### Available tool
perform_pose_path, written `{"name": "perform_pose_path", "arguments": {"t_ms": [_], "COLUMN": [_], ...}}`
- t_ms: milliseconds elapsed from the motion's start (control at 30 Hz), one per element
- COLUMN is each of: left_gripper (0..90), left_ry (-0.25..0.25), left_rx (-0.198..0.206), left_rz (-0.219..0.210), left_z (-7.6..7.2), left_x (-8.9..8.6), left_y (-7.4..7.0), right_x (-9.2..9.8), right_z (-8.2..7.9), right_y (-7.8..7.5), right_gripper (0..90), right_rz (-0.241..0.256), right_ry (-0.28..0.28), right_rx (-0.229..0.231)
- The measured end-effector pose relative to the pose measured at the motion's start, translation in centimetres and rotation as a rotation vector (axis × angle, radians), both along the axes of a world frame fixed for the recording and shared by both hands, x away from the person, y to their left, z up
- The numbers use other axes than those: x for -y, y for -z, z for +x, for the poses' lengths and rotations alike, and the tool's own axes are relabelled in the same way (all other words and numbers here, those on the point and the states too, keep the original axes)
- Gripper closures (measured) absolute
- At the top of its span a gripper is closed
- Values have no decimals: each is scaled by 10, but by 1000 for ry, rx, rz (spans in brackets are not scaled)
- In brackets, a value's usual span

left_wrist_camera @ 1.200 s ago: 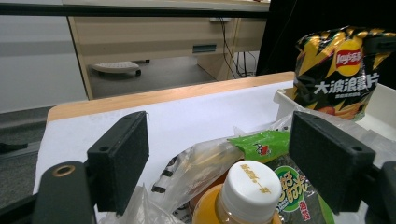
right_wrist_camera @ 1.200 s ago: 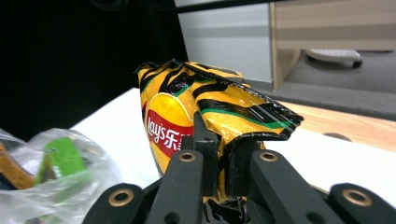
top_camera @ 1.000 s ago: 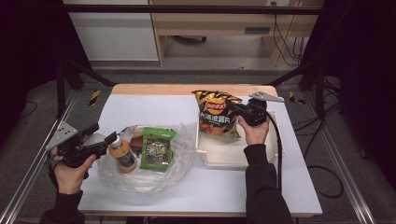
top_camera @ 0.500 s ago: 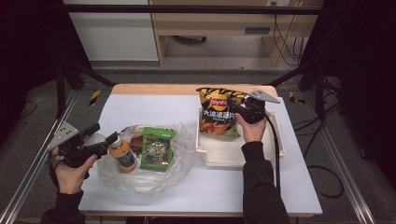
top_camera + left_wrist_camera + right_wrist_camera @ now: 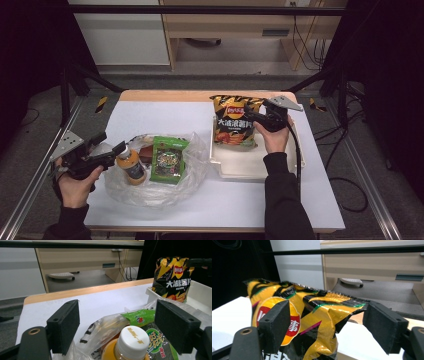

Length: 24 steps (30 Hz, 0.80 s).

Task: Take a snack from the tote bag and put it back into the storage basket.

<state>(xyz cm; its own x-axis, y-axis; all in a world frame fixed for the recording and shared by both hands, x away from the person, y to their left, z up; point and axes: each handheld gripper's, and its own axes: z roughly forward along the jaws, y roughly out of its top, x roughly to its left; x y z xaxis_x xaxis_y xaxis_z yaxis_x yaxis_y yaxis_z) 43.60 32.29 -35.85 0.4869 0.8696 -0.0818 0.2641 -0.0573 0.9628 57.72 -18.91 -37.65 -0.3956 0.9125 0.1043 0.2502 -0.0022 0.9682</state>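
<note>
Fingers (image 5: 274,325) straddle the chip bag (image 5: 312,322), its lower half cut off.

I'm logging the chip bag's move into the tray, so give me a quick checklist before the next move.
1. Chip bag over the white tray: ok, lower edge inside it.
2. Right gripper released: ok, jaws spread, bag's top edge between them.
3. Bag stable: cannot tell, it stands upright.
4. Left gripper open: ok, juice bottle between its pads, untouched.
5. Green snack packet still in the clear plastic bag: ok.
</note>
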Motion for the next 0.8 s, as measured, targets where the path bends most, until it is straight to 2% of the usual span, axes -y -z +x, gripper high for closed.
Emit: {"name": "perform_pose_path", "arguments": {"t_ms": [133,367,433,500,567,633,700,800], "left_gripper": [196,196,196,196,196,196,196,196], "left_ry": [0,1,1,1,1,2,4,5], "left_rx": [2,-1,-1,-2,-3,-4,-5,-3], "left_rz": [1,6,7,8,8,10,10,8], "left_z": [0,0,0,0,0,0,0,0], "left_x": [0,2,2,2,3,3,4,4], "left_y": [0,0,1,1,1,1,1,1], "right_x": [4,2,0,0,0,0,0,1], "right_z": [-10,-34,-41,-50,-57,-64,-72,-84], "right_y": [-7,-19,-23,-24,-24,-25,-24,-23], "right_gripper": [193,162,156,166,165,168,182,188], "right_rz": [-8,-35,-32,0,22,19,20,11], "right_ry": [-9,-51,-69,-81,-93,-105,-110,-127], "right_rx": [3,-17,-16,12,3,-8,11,8]}}
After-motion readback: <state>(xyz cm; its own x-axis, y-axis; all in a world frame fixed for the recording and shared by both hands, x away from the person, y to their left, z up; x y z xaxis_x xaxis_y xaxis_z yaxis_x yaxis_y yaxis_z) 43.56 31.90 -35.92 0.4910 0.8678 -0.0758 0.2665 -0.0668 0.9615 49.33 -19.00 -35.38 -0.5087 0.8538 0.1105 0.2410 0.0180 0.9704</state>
